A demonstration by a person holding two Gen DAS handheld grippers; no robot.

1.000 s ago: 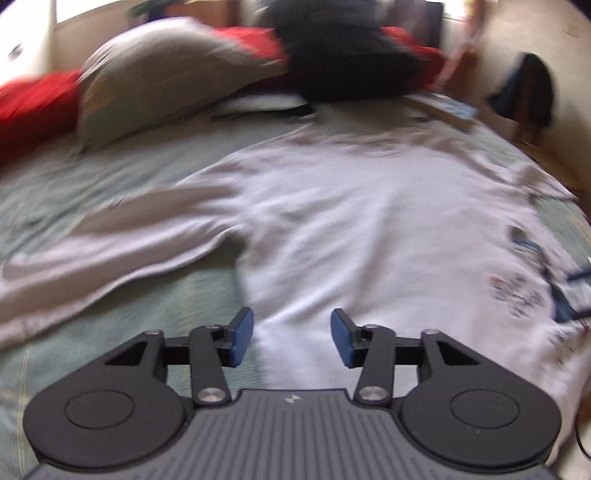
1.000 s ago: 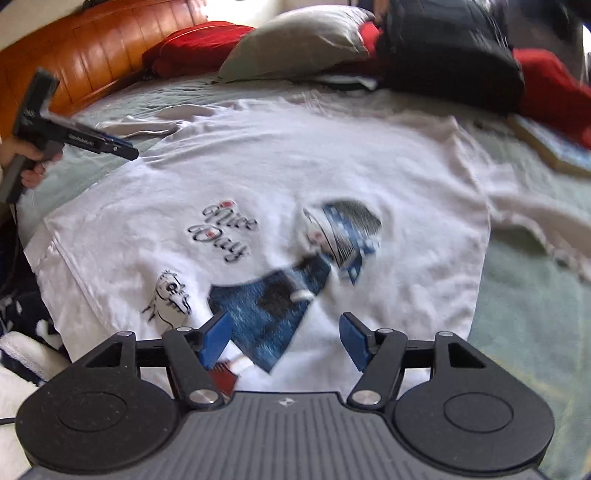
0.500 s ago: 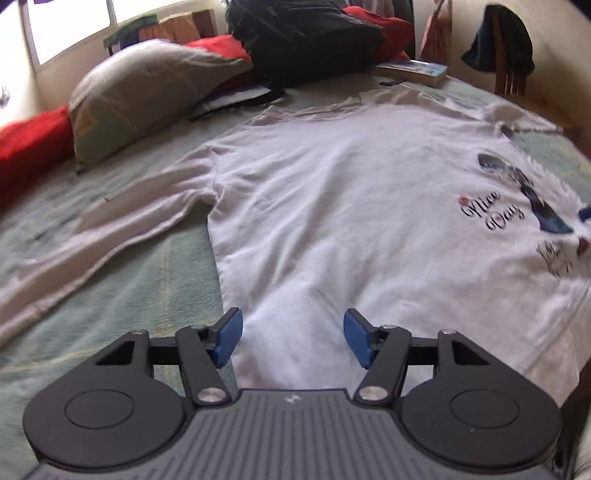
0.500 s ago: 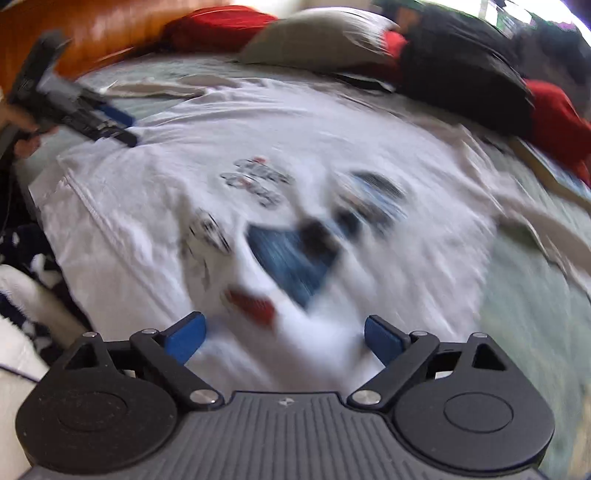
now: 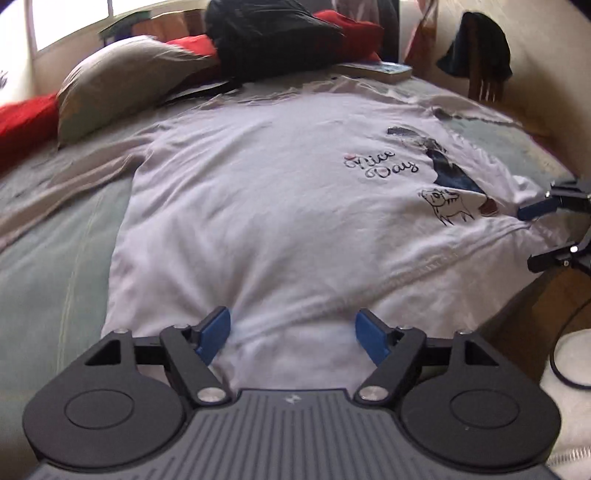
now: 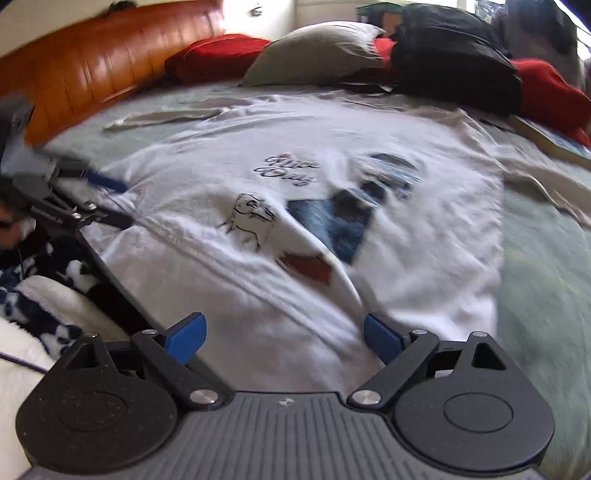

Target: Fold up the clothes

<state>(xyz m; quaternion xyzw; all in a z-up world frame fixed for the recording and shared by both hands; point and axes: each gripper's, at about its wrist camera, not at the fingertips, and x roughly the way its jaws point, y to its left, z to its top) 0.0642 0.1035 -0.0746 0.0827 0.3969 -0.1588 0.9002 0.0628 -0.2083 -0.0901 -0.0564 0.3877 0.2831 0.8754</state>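
**Bedding, Bag and Book at the Far Edge**

A grey-beige pillow (image 5: pixel 122 81) is laid at the far side of the pale green bedspread (image 5: pixel 55 258), flanked by red cushions (image 6: pixel 218 55). A black backpack (image 6: pixel 454 55) is propped to its right, a book (image 5: pixel 384 70) beside it. An orange-brown headboard (image 6: pixel 92 70) is seen at left.

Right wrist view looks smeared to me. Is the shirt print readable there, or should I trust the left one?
Right wrist view: motion blur smears the white shirt and its blue print, lettering barely legible. Left wrist view: sharper, "Nice Day" lettering reads clearly; window glare washes out the top left corner.
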